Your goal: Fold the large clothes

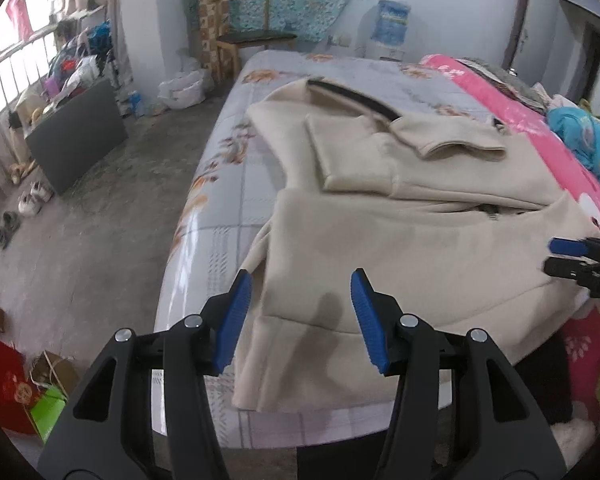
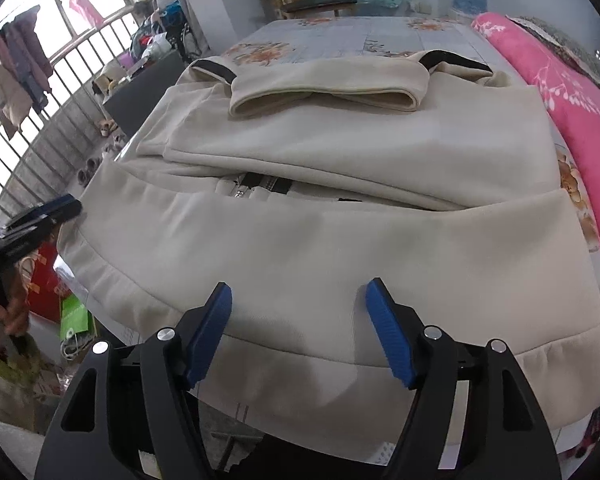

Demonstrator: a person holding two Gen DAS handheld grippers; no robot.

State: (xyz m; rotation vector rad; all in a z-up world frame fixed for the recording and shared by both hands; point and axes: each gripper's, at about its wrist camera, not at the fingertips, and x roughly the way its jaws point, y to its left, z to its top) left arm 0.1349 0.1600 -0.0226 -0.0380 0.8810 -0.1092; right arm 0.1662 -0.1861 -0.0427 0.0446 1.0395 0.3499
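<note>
A cream jacket (image 1: 400, 248) lies spread on the bed (image 1: 236, 184), its sleeves folded in over the body and its hem toward the near edge of the mattress. The left gripper (image 1: 300, 316) hangs above the jacket's near left corner with its blue fingers (image 1: 236, 320) apart and nothing between them. The right gripper (image 2: 298, 328) hangs over the middle of the hem, its fingers (image 2: 388, 332) also spread wide and empty.

Only the right wrist view shows the zipper (image 2: 260, 186) in the gap between the folded layers, both black cuffs (image 2: 214, 68) at the far end, and a hand (image 2: 8, 312) holding the left gripper at the picture's left edge. Only the left wrist view shows the floor (image 1: 80, 248) beside the bed, with shoes (image 1: 32, 200), a dark board (image 1: 76, 136) leaning by the railing, a red box (image 1: 4, 388) and a green bag (image 1: 50, 412). It also catches the right gripper's fingertips at its right edge.

The bed has a pale sheet with orange flowers. A pink blanket (image 1: 540, 128) lies along its right side. Past the far end stand a wooden chair (image 1: 252, 36) and a water dispenser (image 1: 390, 28) against the wall. Clothes (image 2: 16, 68) hang by the window railing.
</note>
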